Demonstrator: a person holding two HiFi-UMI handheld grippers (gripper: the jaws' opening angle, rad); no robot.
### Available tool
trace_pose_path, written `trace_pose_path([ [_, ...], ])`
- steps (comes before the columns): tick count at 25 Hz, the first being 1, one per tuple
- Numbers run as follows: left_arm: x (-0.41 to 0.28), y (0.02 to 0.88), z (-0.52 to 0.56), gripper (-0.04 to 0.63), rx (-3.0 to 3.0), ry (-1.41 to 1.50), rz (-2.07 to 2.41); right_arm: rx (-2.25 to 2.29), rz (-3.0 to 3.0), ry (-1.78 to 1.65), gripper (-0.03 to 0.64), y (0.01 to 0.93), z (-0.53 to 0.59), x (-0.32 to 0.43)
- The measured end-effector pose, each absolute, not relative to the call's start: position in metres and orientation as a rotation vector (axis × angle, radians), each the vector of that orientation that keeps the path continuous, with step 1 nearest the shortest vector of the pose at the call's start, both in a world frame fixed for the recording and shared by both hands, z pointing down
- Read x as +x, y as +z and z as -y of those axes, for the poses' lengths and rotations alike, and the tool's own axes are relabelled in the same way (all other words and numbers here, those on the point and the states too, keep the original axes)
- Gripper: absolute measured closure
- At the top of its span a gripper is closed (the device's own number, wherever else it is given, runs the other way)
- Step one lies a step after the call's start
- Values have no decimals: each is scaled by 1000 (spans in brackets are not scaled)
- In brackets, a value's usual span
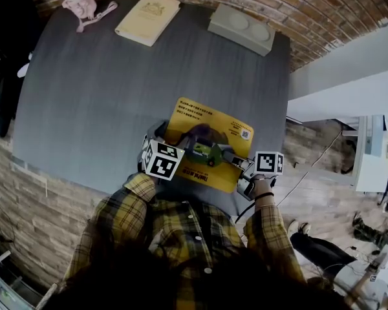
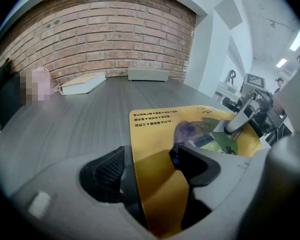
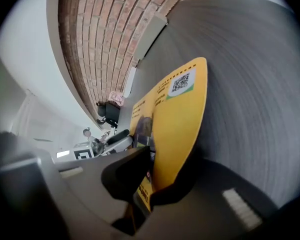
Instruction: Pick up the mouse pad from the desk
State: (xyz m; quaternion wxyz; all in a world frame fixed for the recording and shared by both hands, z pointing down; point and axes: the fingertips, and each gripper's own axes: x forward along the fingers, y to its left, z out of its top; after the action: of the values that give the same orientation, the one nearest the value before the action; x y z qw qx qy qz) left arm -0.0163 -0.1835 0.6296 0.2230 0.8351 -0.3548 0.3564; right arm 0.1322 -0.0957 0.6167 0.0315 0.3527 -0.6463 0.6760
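1. Holding the mouse pad [image 1: 210, 128] at its near edge, both grippers are engaged. The pad lies at the near side of the table [image 1: 84, 89], directly in front of the person.
2. Left gripper [image 2: 150, 166]: clenched on the yellow pad [image 2: 155, 134], which runs between its jaws with the ribbed pad against one face.
3. Right gripper [image 3: 152, 176]: clamped on the pad [image 3: 182, 119] near its other near corner, the sheet pinched edge-on between the jaws.
4. Step in hand, by judgement: the grasp is made and the lift is about to start or only just started. The far end of the pad appears to rest on the table in both gripper views.
5. Next move calls for raising both grippers together at an even rate. The pad is thin and flexible, so uneven lifting would likely bend or twist it, or pull it out of one grip.
6. Hidden or unclear:
   - In the head view the marker cubes and gripper bodies cover the near edge of the pad, so the grip points cannot be seen there.
   - Whether the pad's near edge overhangs the table cannot be settled.
   - The print on the pad is too small to read.
   - A book [image 1: 147, 18], a grey tray [image 1: 241, 28] and a pink object [image 1: 81, 5] sit well apart at the far edge. The pink object is too blurred to identify.
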Motion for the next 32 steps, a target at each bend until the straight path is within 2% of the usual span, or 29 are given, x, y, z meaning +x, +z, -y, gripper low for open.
trace_pose_path([
  [20,-17,598,199,261,2321,877,1060,1018,2339,1829,603,547,112,115],
  [32,-10,537,206,262,2425,733,1131,1076,2521,1356,603,482,120,107],
])
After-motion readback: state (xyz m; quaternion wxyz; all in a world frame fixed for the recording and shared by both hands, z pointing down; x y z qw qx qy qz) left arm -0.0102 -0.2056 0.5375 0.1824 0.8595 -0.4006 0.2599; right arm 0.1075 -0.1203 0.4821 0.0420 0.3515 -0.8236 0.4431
